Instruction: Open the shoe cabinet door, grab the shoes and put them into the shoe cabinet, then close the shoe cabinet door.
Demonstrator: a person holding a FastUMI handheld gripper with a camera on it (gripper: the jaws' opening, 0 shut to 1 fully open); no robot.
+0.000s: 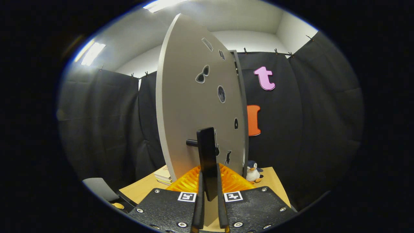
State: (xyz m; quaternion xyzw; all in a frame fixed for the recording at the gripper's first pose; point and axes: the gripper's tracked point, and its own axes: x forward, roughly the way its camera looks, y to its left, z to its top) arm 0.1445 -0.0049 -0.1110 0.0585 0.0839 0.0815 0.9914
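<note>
- Where the 2 fingers of the gripper [210,197] meet, they are drawn narrow and press from both sides on a dark, flat, upright handle [207,155].
- That handle stands off the pale grey cabinet door [190,110] on a short dark peg [191,142], which joins it to the door's face.
- Seen at an angle, the door rises tall just ahead of the fingers, with its near edge curving up toward the ceiling lights [92,53].
- Several small cut-out shapes are scattered over the door's face, among them 1 oval [221,94] and 1 that looks like a pair of glasses [202,74].
- Beyond the door's far edge, a thin strip of the cabinet frame [241,97] shows.
- An orange ribbed piece [190,181] lies low, just beyond the fingers and at the foot of the door.
- A small toy penguin [253,171] stands on the wooden table [275,181], right of the door's foot.
- A short stack of pale books [163,176] lies on the table to the left of the door's foot.
- Black cloth [307,113] hangs behind everything.
</note>
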